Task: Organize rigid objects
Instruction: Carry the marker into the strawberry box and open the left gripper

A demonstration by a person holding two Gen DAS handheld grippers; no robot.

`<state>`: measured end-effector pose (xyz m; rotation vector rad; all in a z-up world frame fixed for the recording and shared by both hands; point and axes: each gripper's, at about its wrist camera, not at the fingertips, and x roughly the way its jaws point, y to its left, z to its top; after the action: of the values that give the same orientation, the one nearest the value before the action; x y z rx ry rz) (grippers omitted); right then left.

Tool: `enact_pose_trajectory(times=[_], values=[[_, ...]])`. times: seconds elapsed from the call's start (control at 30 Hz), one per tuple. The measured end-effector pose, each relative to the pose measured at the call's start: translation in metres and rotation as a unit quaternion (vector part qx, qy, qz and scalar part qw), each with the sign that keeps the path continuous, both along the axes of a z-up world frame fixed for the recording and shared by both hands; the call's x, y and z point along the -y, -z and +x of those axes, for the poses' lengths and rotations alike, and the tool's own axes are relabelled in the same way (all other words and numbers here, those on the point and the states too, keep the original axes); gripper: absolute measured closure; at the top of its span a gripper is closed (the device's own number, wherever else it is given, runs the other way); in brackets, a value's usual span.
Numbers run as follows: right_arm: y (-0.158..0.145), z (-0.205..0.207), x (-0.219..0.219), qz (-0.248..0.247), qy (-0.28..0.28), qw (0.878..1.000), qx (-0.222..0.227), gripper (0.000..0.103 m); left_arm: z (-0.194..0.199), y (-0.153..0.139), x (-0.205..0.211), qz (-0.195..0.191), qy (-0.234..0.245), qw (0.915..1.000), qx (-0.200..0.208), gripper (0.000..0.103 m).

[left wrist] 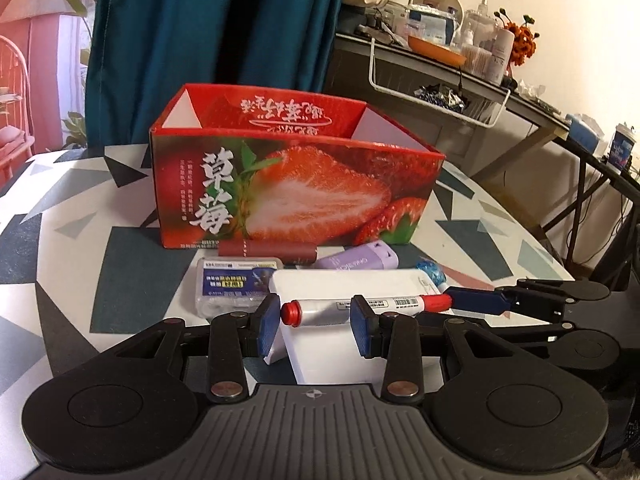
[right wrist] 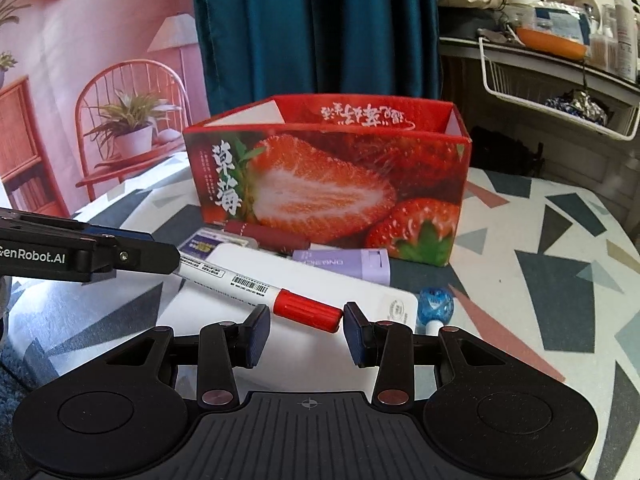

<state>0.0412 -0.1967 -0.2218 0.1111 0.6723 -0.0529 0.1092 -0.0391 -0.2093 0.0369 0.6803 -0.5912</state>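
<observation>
A white marker with red cap (left wrist: 360, 307) (right wrist: 256, 286) lies across a white flat box (left wrist: 340, 320) (right wrist: 320, 280) in front of the red strawberry box (left wrist: 296, 184) (right wrist: 332, 184). My left gripper (left wrist: 315, 322) is open, its pads either side of the marker's rear end. My right gripper (right wrist: 305, 330) is open around the red cap (right wrist: 308, 310); it shows in the left wrist view (left wrist: 480, 300). A dark red tube (left wrist: 268, 250) (right wrist: 266, 236), a lilac case (left wrist: 360, 260) (right wrist: 344, 264), a clear labelled case (left wrist: 232, 284) and a blue ball-shaped item (left wrist: 432, 272) (right wrist: 436, 304) lie around.
The objects sit on a table with a geometric-patterned cloth (left wrist: 80, 240) (right wrist: 540, 260). A teal curtain (left wrist: 208, 40) hangs behind. A cluttered desk with a white wire basket (left wrist: 440, 92) (right wrist: 560, 92) stands at the right.
</observation>
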Motion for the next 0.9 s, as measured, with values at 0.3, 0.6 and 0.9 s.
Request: enact_pose_trajectory(times=[0.3, 0.6, 0.9], values=[[-0.023, 0.016, 0.008, -0.005, -0.001, 1.000, 0.029, 0.064, 0.024, -0.020, 0.005, 0.001, -0.003, 0.9999, 0.013, 0.063], [-0.085, 0.094, 0.053, -0.009, 0.010, 0.997, 0.080, 0.064, 0.099, -0.071, 0.020, -0.058, -0.021, 0.9978, 0.025, 0.063], [-0.064, 0.174, 0.090, 0.027, 0.020, 0.999, 0.004, 0.064, 0.176, -0.056, 0.045, -0.020, -0.032, 0.9984, -0.043, 0.063]])
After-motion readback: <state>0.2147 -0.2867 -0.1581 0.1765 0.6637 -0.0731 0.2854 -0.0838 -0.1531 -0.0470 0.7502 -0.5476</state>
